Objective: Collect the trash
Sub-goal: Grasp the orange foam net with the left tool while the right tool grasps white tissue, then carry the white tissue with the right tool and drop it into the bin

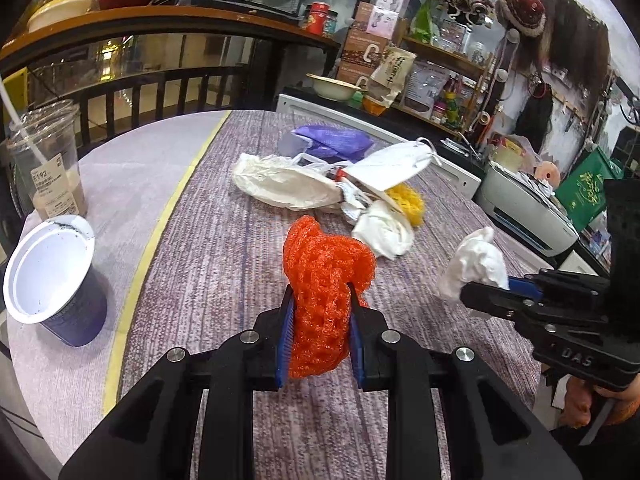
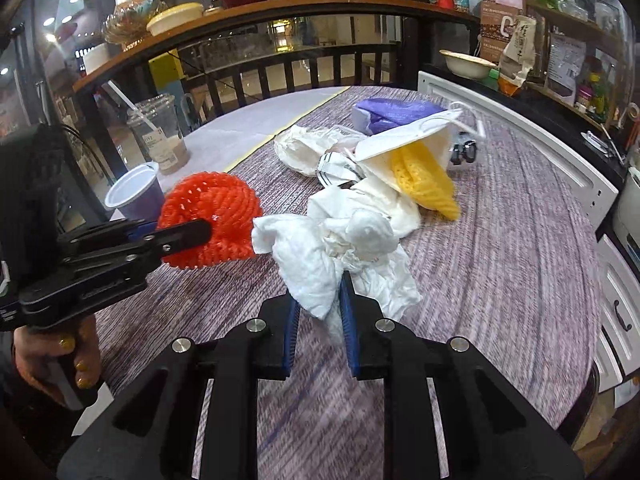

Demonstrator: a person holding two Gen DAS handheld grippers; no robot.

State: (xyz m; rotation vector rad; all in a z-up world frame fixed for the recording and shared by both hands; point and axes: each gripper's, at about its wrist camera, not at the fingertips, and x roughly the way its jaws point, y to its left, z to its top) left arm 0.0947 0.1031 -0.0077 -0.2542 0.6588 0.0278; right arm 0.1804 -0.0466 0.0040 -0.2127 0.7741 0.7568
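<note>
The table (image 1: 192,264) was covered with a mottled purple cloth, with a paler strip along its left side set off by a yellow line (image 1: 160,224). On the pale strip stood a clear plastic cup (image 1: 48,160) with a straw and a purple paper cup (image 1: 56,280), tilted. On the purple part lay a heap of trash: a white plastic bag (image 1: 280,184), a purple bag (image 1: 332,142), a white face mask (image 1: 396,164), a yellow foam net (image 1: 408,200) and a crumpled white tissue (image 1: 384,232).
</note>
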